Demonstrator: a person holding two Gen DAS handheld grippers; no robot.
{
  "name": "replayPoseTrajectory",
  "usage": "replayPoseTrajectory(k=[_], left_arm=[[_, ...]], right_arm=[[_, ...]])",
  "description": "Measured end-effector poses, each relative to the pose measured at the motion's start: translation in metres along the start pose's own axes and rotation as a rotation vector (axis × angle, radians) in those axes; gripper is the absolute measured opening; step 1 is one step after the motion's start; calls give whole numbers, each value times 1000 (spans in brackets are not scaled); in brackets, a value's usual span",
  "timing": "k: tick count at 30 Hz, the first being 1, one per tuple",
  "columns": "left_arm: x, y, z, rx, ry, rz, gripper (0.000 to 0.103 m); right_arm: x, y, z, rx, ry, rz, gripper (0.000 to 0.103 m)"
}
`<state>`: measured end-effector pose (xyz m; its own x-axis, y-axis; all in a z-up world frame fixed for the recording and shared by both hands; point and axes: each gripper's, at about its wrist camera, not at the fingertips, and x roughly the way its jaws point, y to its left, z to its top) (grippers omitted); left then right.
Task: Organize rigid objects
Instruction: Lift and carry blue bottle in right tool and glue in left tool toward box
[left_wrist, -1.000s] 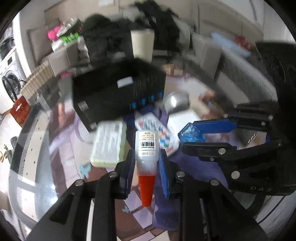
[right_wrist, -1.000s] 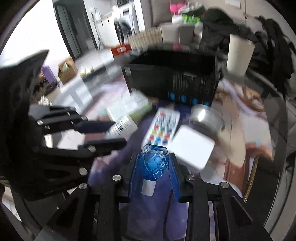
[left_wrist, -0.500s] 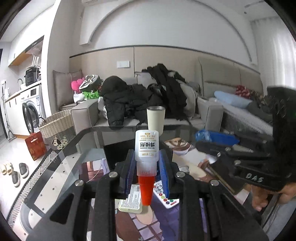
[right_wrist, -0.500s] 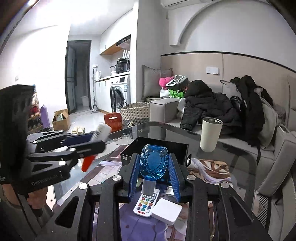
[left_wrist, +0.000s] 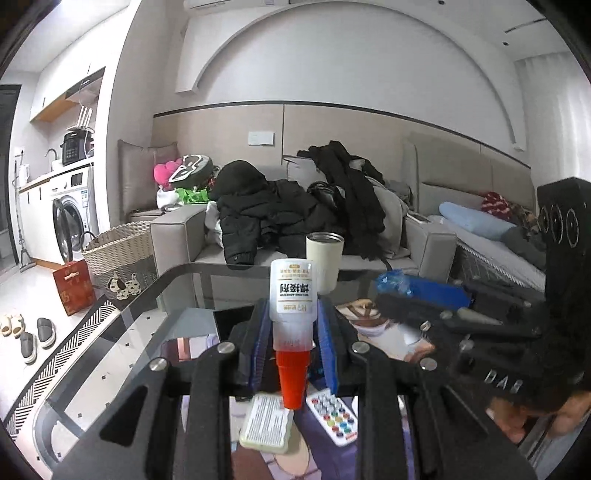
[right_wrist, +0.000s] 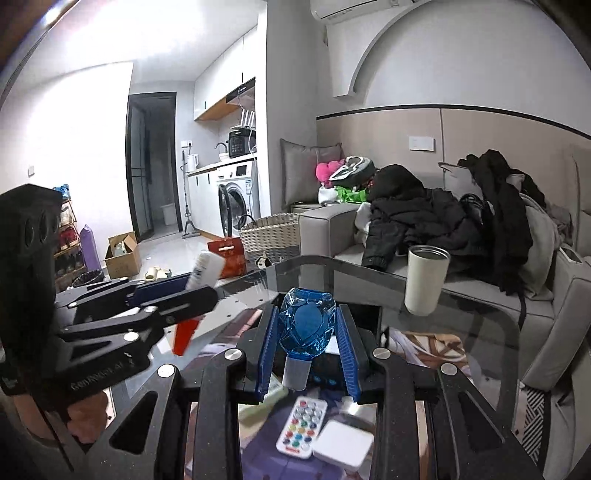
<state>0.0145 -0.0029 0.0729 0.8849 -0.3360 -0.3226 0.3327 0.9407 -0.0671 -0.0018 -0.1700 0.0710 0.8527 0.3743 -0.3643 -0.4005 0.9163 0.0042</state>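
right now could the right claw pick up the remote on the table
Probably not as it stands. The right claw is already shut on a blue bottle and held above the table, so its jaws are full. The remote lies uncovered below it, beside a white box; the bottle must go first.

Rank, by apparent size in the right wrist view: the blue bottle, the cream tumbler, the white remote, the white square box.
1. Blue bottle, though nearness to the camera enlarges it.
2. Cream tumbler.
3. White remote and white square box look alike; I cannot rank them.
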Motion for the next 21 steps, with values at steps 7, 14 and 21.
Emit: replayPoseTrajectory(k=[7, 14, 21], left_arm=[[26, 9, 18, -2, -45, 66, 24], [62, 25, 36, -36, -55, 110, 24], [85, 32, 31, -46, -37, 126, 24]], right_arm=[[35, -3, 22, -7, -40, -9, 31], [79, -22, 43, 24, -64, -85, 31], [120, -35, 52, 48, -34, -92, 31]])
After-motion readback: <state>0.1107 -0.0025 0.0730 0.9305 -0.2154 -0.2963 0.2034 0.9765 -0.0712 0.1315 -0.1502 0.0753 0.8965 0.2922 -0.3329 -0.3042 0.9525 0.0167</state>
